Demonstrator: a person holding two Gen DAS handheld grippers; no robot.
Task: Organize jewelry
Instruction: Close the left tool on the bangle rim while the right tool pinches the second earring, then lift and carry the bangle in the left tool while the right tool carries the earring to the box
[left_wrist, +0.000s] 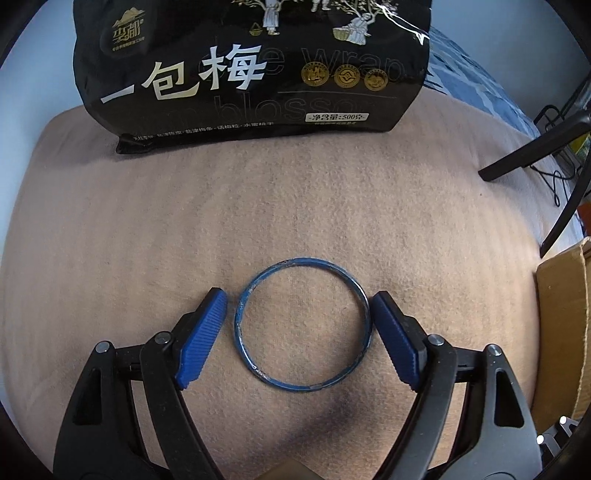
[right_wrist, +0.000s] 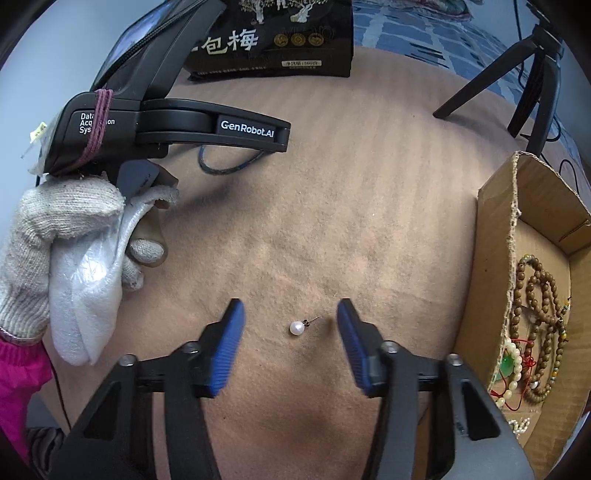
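Note:
A blue bangle (left_wrist: 236, 325) lies flat on the tan cloth. My left gripper (left_wrist: 298, 300) is open, its blue pads on either side of the bangle, close to its rim. In the right wrist view part of the bangle (right_wrist: 221, 169) shows under the left gripper's body. A white pearl stud earring (right_wrist: 297, 327) lies on the cloth between the open fingers of my right gripper (right_wrist: 290, 308), not touched. A cardboard box (right_wrist: 495, 206) at the right holds brown bead strings (right_wrist: 543, 295) and a pale bead bracelet (right_wrist: 515, 373).
A black snack bag (left_wrist: 251, 74) stands at the far edge of the cloth. A black tripod (right_wrist: 517, 77) stands at the far right. A gloved hand (right_wrist: 55, 236) holds the left gripper. The box edge (left_wrist: 565, 325) shows at the right.

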